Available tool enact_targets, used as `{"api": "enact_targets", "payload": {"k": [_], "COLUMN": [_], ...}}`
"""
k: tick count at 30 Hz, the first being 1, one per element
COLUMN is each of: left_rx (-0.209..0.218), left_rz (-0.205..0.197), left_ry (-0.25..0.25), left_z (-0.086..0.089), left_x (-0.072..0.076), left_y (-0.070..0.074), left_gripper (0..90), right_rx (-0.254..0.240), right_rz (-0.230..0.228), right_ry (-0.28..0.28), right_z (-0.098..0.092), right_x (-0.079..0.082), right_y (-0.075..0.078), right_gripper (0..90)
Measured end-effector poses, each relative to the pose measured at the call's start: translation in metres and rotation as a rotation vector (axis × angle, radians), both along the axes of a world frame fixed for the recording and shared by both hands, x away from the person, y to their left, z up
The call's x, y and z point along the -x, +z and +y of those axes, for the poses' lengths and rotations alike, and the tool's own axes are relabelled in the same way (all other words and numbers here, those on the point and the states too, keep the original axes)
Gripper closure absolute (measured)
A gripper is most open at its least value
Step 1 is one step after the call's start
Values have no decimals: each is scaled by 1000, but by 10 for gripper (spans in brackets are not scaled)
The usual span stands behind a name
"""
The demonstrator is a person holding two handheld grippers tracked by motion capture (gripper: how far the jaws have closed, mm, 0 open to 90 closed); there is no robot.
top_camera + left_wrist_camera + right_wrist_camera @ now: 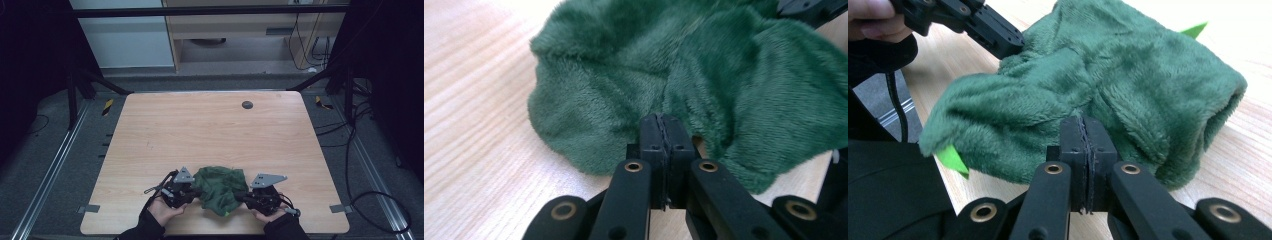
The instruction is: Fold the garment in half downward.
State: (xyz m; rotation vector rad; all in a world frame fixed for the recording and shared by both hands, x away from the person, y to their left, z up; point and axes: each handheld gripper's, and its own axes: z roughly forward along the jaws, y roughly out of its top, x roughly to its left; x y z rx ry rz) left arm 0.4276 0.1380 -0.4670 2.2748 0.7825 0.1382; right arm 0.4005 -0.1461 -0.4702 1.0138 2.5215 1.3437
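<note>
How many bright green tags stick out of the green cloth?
2 visible on the green cloth: one tag at its lower-left edge, one tag at the upper right. More may be hidden in folds.

Green plush cloth point(220, 189), crumpled in a loose heap with raised folds, on wooden table point(210, 130) at 6 o'clock, near front edge. Bright green tabs point(952, 159) stick out at two corners.

Cloth between two grippers at the table's near edge
The cloth point(220, 189) lies on the table point(200, 130), left gripper point(192, 192) at its left, right gripper point(245, 196) at its right.
</note>
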Motion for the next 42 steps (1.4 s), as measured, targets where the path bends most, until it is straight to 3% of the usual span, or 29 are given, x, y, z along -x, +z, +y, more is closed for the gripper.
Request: {"api": "enact_targets", "payload": {"k": [7,14,19,24,32,42], "left_rx": [-10,28,44,42,29,14], "left_rz": [-3,-61,-87,-101,-135,-144], "left_ry": [-2,43,103,150,240,362], "left_z": [-2,14,32,49,75,107], "left_x": [-3,-1,-6,-9,-14,-27], "left_y": [-4,11,18,21,19,9], "left_gripper": [891,868,852,821,668,412], "right_rx": [22,-25,-63,-55,-13,42], "right_rz": [-2,-35,-69,-104,-104,-110], "right_ry": [-16,-30,-86,-188,-333,-456], "right_z": [-2,-6,-15,-31,-65,-91], "right_x": [-3,-4,-6,-13,-24,-32], "right_y": [-5,2,10,12,6,-4], "right_gripper": [874,859,815,722,625,391]}}
